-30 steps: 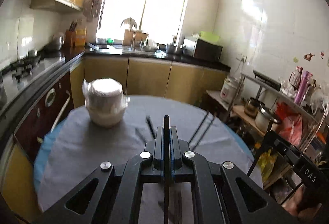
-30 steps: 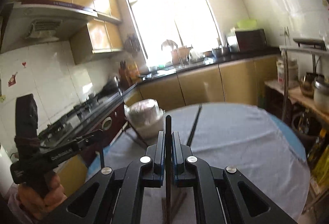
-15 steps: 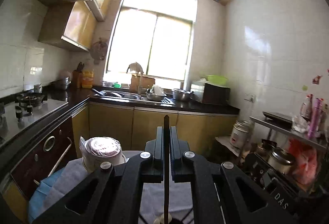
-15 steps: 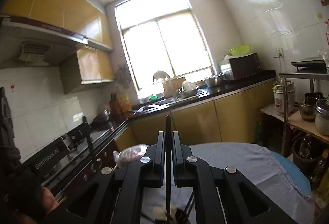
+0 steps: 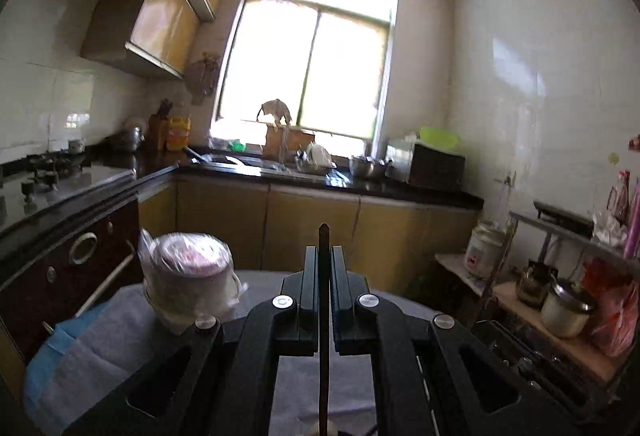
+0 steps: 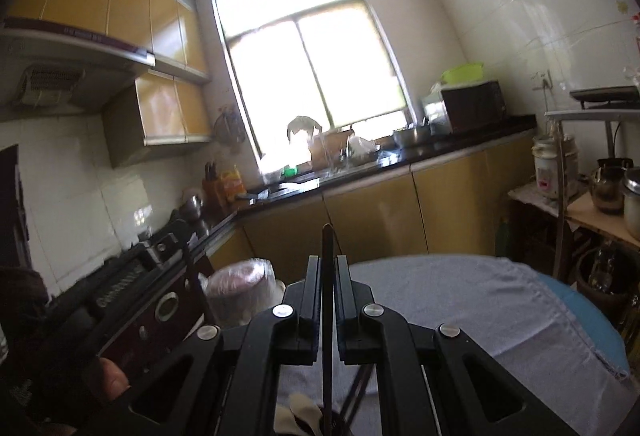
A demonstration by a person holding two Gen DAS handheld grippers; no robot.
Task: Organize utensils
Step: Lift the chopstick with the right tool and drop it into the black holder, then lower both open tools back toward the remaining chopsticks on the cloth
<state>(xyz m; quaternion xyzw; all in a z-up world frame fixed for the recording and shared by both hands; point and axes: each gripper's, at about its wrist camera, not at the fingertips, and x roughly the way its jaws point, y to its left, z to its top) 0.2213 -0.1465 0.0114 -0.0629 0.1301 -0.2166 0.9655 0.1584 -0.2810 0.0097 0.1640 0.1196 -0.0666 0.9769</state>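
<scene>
Presently your left gripper (image 5: 324,272) is clamped on one dark chopstick (image 5: 323,316), held upright between its fingers; your right gripper (image 6: 327,276) pinches a second chopstick (image 6: 327,316) likewise. Both stand above the grey-clothed round table (image 6: 460,300). Near its left edge sits a plastic-wrapped stack of bowls (image 5: 188,284).

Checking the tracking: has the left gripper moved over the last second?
Yes. The left gripper has tilted up: against the window, its view now shows ceiling and far less of the table.
</scene>
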